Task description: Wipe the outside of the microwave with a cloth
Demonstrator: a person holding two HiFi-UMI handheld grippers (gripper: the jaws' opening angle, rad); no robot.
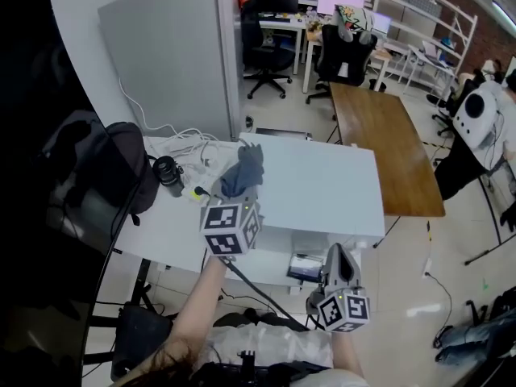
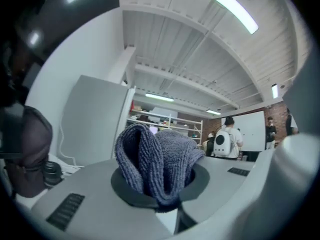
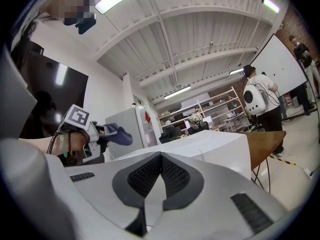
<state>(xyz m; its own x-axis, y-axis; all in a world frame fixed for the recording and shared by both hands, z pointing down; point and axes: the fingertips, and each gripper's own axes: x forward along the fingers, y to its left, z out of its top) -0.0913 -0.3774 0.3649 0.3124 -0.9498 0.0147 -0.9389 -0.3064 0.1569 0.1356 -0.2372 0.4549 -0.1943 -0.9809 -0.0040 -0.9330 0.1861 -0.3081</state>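
Note:
A white microwave (image 1: 318, 192) stands on a white table (image 1: 165, 232), its flat top facing me. My left gripper (image 1: 242, 190) is shut on a bunched blue-grey cloth (image 1: 243, 172), held over the microwave's left top edge. In the left gripper view the cloth (image 2: 157, 161) bulges up between the jaws. The right gripper view shows the left gripper (image 3: 102, 136) with the cloth (image 3: 119, 134) and the microwave (image 3: 200, 151). My right gripper (image 1: 335, 268) hangs in front of the microwave's front face, lower right, shut on nothing; its jaws (image 3: 161, 179) meet with no gap.
A black backpack (image 1: 121, 168) and a dark lens or cup (image 1: 168, 174) sit on the table to the left with white cables (image 1: 189, 143). A grey cabinet (image 1: 173, 55) stands behind. A brown table (image 1: 383, 143) runs to the right. Office chairs stand further back.

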